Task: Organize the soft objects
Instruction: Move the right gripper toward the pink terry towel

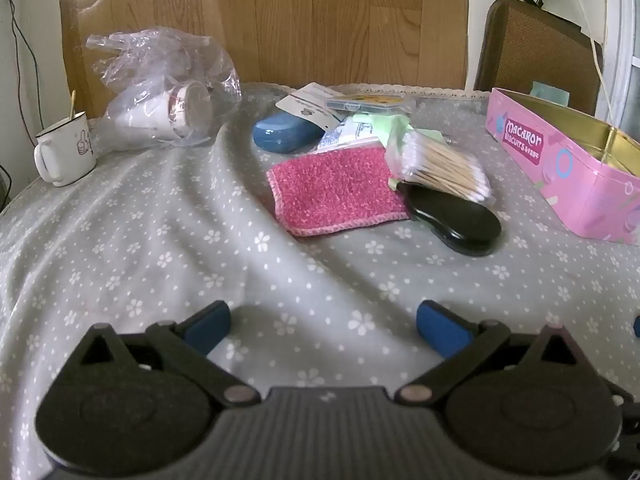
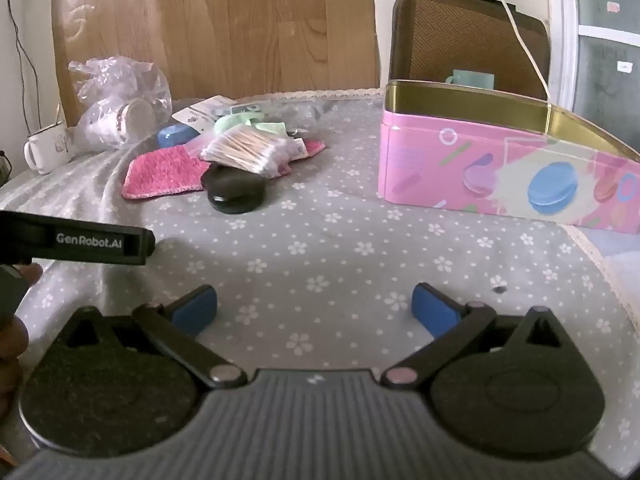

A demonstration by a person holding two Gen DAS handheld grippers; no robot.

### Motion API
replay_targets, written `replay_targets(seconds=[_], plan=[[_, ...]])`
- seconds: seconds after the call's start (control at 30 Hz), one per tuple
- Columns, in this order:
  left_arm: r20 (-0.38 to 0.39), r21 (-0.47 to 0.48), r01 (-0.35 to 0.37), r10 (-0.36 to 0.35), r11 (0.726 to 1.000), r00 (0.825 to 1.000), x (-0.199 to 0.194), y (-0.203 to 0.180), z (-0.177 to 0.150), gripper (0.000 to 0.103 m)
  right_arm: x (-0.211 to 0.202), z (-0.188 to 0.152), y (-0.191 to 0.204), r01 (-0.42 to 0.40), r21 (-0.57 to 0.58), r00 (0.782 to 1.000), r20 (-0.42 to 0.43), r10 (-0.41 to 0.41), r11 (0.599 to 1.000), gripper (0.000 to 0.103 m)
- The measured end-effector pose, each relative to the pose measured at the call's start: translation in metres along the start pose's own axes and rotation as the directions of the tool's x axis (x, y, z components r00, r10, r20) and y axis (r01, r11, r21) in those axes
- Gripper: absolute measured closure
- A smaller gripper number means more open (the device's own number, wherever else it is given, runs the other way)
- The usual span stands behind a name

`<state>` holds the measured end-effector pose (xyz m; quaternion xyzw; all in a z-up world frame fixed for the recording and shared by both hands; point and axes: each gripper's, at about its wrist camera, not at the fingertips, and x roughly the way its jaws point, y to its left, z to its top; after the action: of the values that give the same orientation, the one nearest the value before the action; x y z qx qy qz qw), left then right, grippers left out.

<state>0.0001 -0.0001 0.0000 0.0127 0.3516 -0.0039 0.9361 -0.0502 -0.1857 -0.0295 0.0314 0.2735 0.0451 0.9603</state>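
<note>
Spreading wide over bare flowered cloth, the left gripper (image 1: 323, 326) and right gripper (image 2: 315, 310) hold nothing. At frame centre, the pink cloth (image 1: 336, 190) lies on the desk (image 1: 160, 240), its right edge under a swab packet (image 1: 444, 166) and black case (image 1: 452, 214). Pulling it could topple both. The pink tin (image 2: 500, 176) waits right.

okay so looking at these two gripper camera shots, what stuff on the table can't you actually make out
- Inside of the pink tin: both views, its own walls hide the bottom.
- Paper cup print: left wrist view, crinkled plastic bag blurs it.
- Items under the cotton swabs and behind the pink cloth: piled, overlapping, unidentifiable.
- Black case: swabs cover its far end.
- Mug: right wrist view, small and blurred.
</note>
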Motion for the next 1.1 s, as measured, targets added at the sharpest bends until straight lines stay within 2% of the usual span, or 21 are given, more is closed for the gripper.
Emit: replay_targets(seconds=[0.2, 0.43, 0.53, 0.6, 0.7, 0.73, 0.77, 0.83, 0.87, 0.93, 1.0, 1.1], plan=[[0.001, 0.002, 0.005, -0.005, 1.000, 1.000, 0.000, 0.000, 0.000, 0.000, 0.001, -0.001, -0.004, -0.005, 0.001, 1.000, -0.001, 0.005, 1.000, 0.000], [0.016, 0.078, 0.090, -0.091, 0.993, 0.996, -0.010, 0.010, -0.009, 0.000, 0.000, 0.004, -0.014, -0.041, -0.015, 0.999, -0.015, 0.041, 0.999, 0.000], [0.040, 0.047, 0.109, -0.110, 0.993, 0.993, -0.014, 0.018, -0.009, 0.001, -0.002, 0.009, -0.017, -0.066, -0.005, 0.998, -0.006, 0.066, 0.998, 0.000], [0.102, 0.023, 0.095, -0.097, 0.995, 0.990, -0.017, 0.025, -0.002, 0.001, -0.003, 0.011, -0.021, -0.100, -0.010, 0.995, 0.006, 0.100, 0.995, 0.000], [0.202, 0.044, 0.001, -0.010, 0.999, 0.979, -0.020, 0.034, 0.011, 0.001, -0.001, 0.024, -0.013, -0.114, -0.045, 0.993, 0.025, 0.115, 0.992, 0.000], [0.213, 0.046, -0.011, 0.001, 0.999, 0.977, -0.018, 0.036, 0.014, 0.001, 0.000, 0.028, -0.012, -0.122, -0.053, 0.992, 0.025, 0.124, 0.991, 0.000], [0.215, 0.043, -0.018, 0.008, 0.999, 0.977, -0.016, 0.040, 0.018, 0.001, 0.002, 0.032, -0.009, -0.132, -0.058, 0.991, 0.028, 0.134, 0.990, 0.002], [0.210, 0.022, -0.021, 0.016, 1.000, 0.978, -0.010, 0.048, 0.021, 0.001, 0.007, 0.042, 0.000, -0.147, -0.063, 0.988, 0.043, 0.150, 0.987, 0.017], [0.203, 0.003, -0.017, 0.016, 1.000, 0.979, -0.006, 0.052, 0.019, 0.001, 0.010, 0.045, 0.004, -0.149, -0.062, 0.987, 0.054, 0.153, 0.987, 0.021], [0.159, -0.035, 0.011, -0.005, 0.999, 0.987, 0.003, 0.059, 0.016, 0.004, 0.017, 0.051, 0.013, -0.166, -0.051, 0.983, 0.071, 0.169, 0.985, 0.039], [0.199, -0.069, 0.031, -0.017, 0.997, 0.980, -0.003, 0.066, 0.014, 0.001, 0.022, 0.054, 0.020, -0.179, -0.041, 0.978, 0.097, 0.182, 0.983, 0.046], [0.231, -0.080, 0.037, -0.017, 0.996, 0.973, -0.008, 0.067, 0.008, 0.001, 0.036, 0.050, 0.027, -0.189, -0.013, 0.977, 0.096, 0.189, 0.982, 0.051]])
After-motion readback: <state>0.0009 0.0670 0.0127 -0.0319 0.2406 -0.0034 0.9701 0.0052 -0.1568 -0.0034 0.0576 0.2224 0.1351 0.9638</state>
